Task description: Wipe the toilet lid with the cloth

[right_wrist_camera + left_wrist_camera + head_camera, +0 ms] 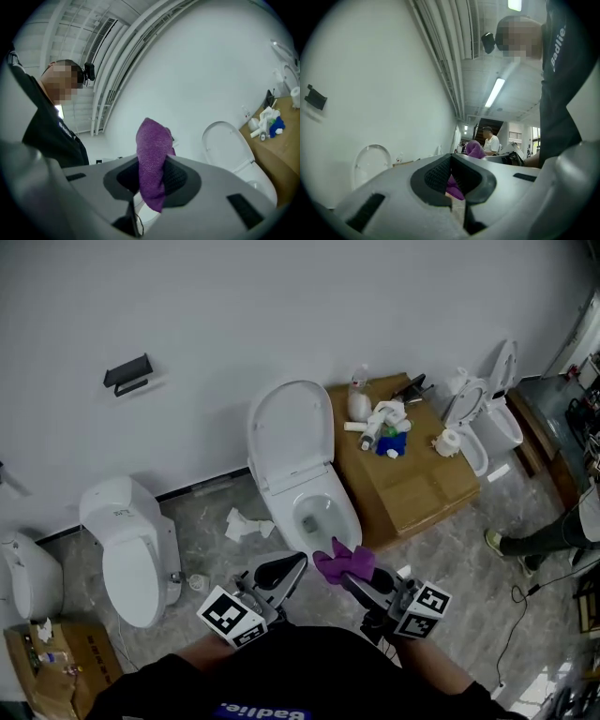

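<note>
A white toilet stands against the wall with its lid (291, 432) raised above the open bowl (326, 517). In front of the bowl my right gripper (348, 579) is shut on a purple cloth (345, 562), which sticks up out of its jaws. In the right gripper view the cloth (152, 150) is pinched between the pads, with the lid (224, 145) beyond it to the right. My left gripper (297, 563) sits just left of the cloth, shut and holding nothing. In the left gripper view the cloth (474, 148) shows past the closed jaws, and the lid (370, 164) is at the left.
A brown box (417, 488) right of the toilet carries bottles and rolls. Other white toilets stand at the left (131, 549) and at the right (487, 418). Crumpled tissue (246, 524) lies on the floor. A person's leg (544, 538) is at the right edge. A black holder (127, 374) hangs on the wall.
</note>
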Available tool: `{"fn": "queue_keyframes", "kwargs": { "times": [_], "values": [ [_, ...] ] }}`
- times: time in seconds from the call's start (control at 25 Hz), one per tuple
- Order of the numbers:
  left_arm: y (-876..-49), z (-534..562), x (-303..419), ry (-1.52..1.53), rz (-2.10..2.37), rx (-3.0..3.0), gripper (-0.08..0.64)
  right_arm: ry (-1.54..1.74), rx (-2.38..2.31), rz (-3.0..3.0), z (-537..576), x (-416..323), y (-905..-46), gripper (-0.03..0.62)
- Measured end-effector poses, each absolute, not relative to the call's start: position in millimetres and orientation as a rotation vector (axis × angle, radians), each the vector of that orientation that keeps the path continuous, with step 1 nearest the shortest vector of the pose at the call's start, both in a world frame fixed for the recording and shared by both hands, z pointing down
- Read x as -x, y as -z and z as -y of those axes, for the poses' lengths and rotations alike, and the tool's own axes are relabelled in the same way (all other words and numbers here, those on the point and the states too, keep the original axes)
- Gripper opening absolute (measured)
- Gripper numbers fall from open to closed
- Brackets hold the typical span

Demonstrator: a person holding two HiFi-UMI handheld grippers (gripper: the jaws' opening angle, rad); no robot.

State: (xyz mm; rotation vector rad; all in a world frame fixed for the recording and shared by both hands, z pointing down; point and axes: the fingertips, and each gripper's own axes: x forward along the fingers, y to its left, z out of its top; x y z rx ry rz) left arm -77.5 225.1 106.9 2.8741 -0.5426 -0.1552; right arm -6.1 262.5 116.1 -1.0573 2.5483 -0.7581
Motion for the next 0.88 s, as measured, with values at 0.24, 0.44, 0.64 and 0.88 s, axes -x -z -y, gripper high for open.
{"fn": "queue_keyframes", "kwargs": {
  "times": [0.24, 0.44, 0.64, 0.88],
  "values": [
    [-112, -156, 90, 0.157, 0.536, -2.859, 0.015, 0.743, 1.118, -2.544, -210, 14, -116, 0.098],
    [-114, -110, 71, 0.136, 0.575, -2.851, 0.015, 0.762, 1.123, -2.522, -174, -11, -125, 0.098],
    [-112, -62, 44, 0.109, 0.69, -2.857, 0.015, 0.773, 1.045, -2.531, -122, -46, -137, 0.098],
    [-131, -4, 8, 0.005, 0.863, -2.81, 0.015, 0.813, 0.882, -2.578, -55, -82, -153, 0.097]
  ]
}}
